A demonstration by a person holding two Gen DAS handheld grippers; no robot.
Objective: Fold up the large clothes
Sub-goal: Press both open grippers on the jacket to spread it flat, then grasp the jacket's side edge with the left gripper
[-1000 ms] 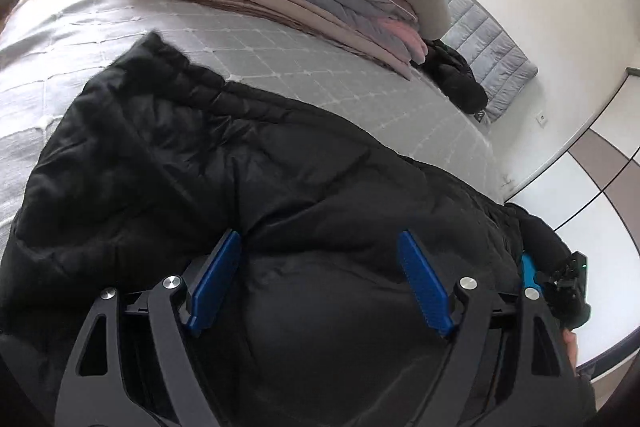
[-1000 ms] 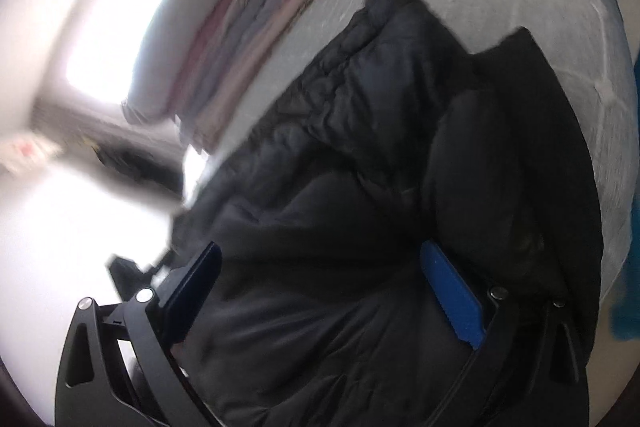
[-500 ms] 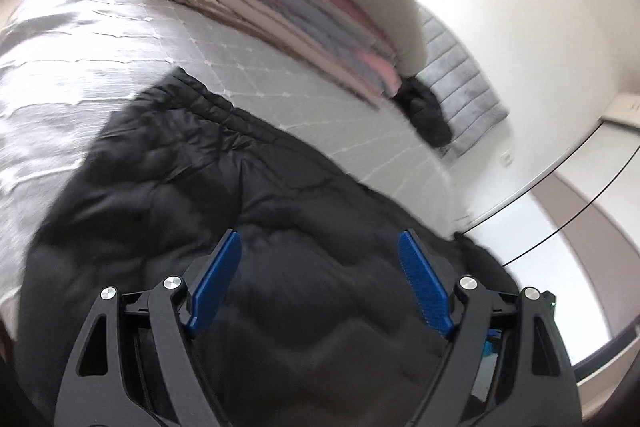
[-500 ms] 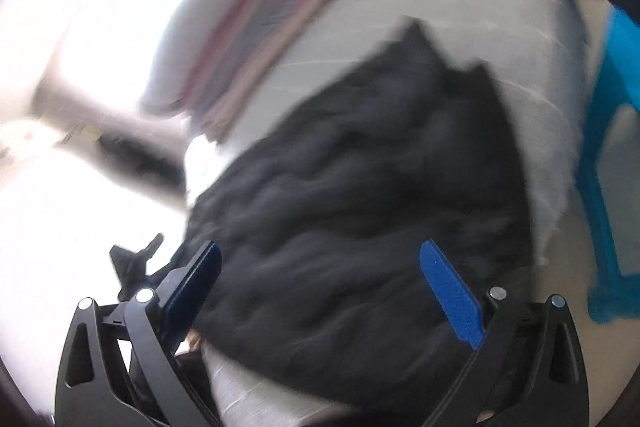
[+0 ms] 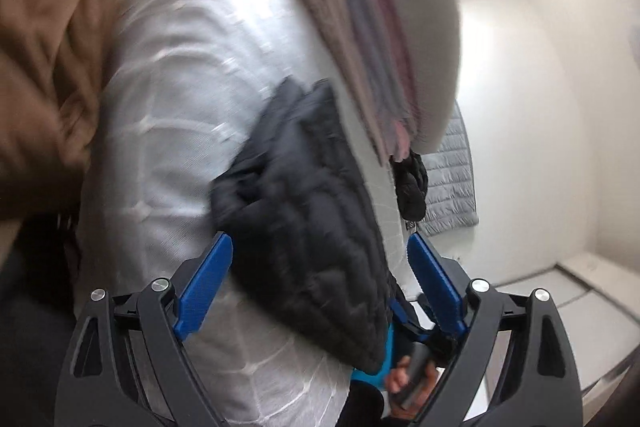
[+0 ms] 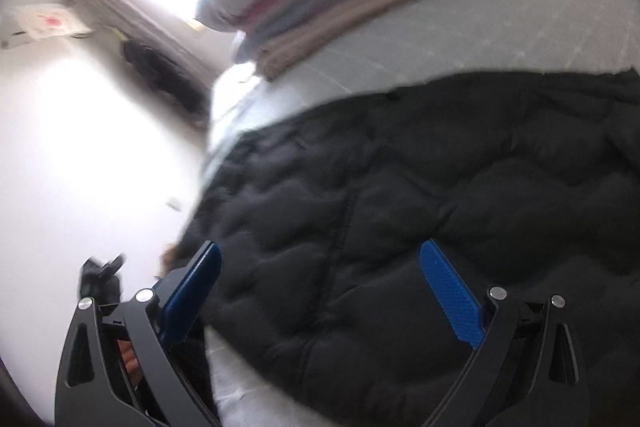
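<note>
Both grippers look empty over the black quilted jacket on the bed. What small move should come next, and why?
Probably bring the left gripper, jaws opening with nothing pressed between them, onto the near edge of the black quilted puffer jacket. It lies folded on the pale quilted bedspread, and the right gripper is open above it, so neither holds fabric.

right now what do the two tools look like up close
Both match. The left tool and right tool each have black skeletal frames with triangular cutouts, silver round pivot bolts, and long flat blue ribbed pads. No cables or markings show. The sleeve by the right hand seems dark.
</note>
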